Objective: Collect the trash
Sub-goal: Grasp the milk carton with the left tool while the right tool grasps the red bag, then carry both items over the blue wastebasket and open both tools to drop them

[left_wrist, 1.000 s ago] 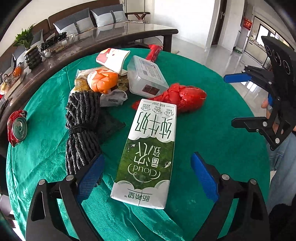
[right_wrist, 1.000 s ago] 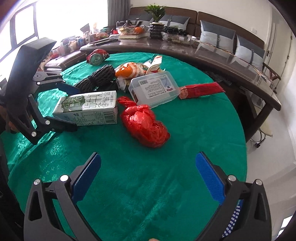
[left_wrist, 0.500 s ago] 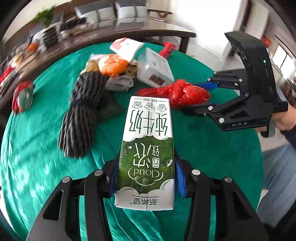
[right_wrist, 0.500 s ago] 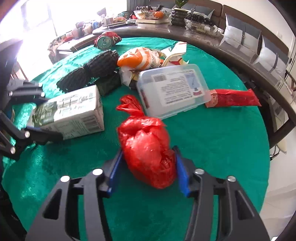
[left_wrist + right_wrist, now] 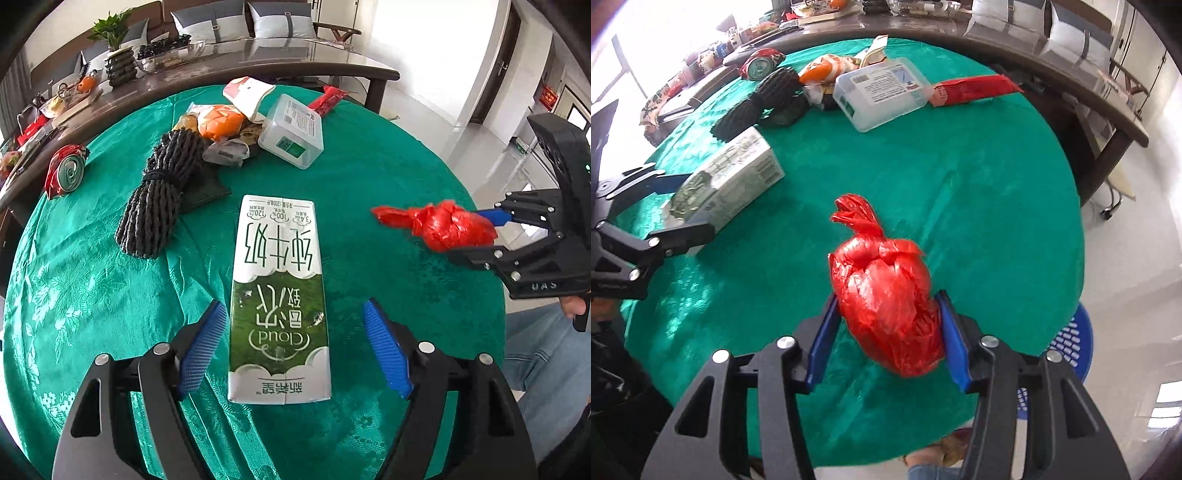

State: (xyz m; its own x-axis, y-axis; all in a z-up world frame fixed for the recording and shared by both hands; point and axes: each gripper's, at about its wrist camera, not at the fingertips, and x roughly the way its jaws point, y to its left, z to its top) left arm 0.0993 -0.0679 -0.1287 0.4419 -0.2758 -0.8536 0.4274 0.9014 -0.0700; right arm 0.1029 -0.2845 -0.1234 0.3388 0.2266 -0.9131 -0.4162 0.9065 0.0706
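A green and white milk carton (image 5: 279, 295) lies flat on the green tablecloth (image 5: 92, 288). My left gripper (image 5: 295, 347) is open around its near end, with a gap on each side of the carton; the carton also shows in the right wrist view (image 5: 727, 181). My right gripper (image 5: 888, 332) is shut on a knotted red plastic bag (image 5: 886, 299) and holds it above the cloth near the table's right edge. The bag also shows in the left wrist view (image 5: 443, 225).
Further back lie a black rope bundle (image 5: 159, 199), a clear plastic box (image 5: 291, 133), orange and white wrappers (image 5: 221, 125), a red packet (image 5: 971, 90) and a crushed red can (image 5: 66, 171). A blue basket (image 5: 1067, 347) stands on the floor right of the table.
My left gripper, shut on the carton half a second ago, has opened. My right gripper has lifted the red bag off the cloth and carried it toward the right edge.
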